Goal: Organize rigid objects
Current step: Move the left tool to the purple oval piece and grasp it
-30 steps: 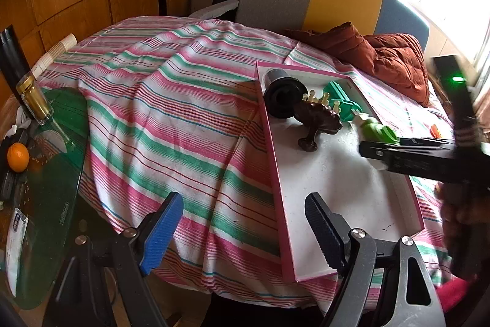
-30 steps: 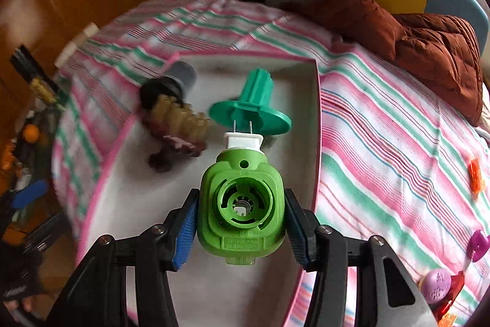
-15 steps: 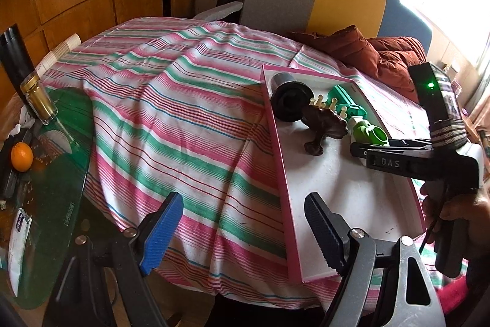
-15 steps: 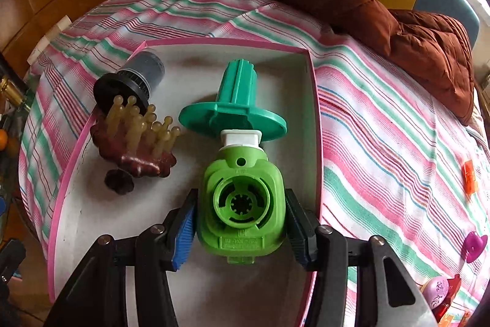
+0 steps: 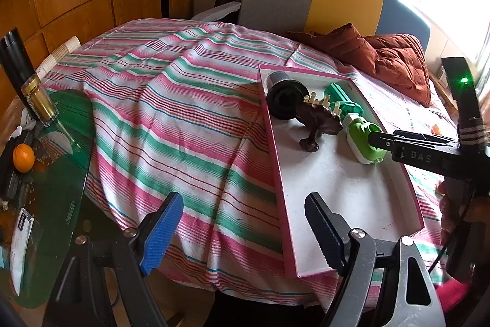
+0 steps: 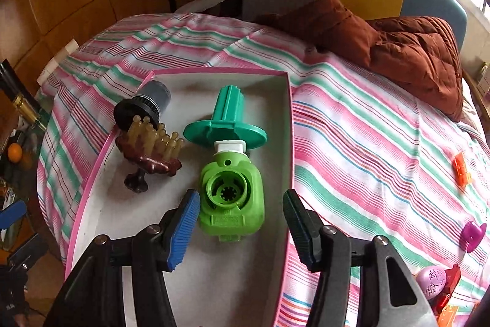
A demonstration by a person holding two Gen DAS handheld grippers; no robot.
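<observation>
The right gripper [image 6: 240, 222] has just been opening, its pads now clear of the green plug-in unit [image 6: 231, 198], which lies in the pink-rimmed tray [image 6: 288, 118] against the teal part [image 6: 226, 124]. That piece looks placed; the left gripper [image 5: 242, 229] hangs open and empty

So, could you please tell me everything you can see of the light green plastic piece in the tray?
The light green plastic piece is a rounded block, apparently moulded plastic, with a round toothed socket in its upper face and a white square cap at its far end. It lies flat on the white floor of the pink-rimmed tray, its cap against the teal flanged piece. The right gripper has just been opening; its pads flank it, apparently without pressing.
</observation>
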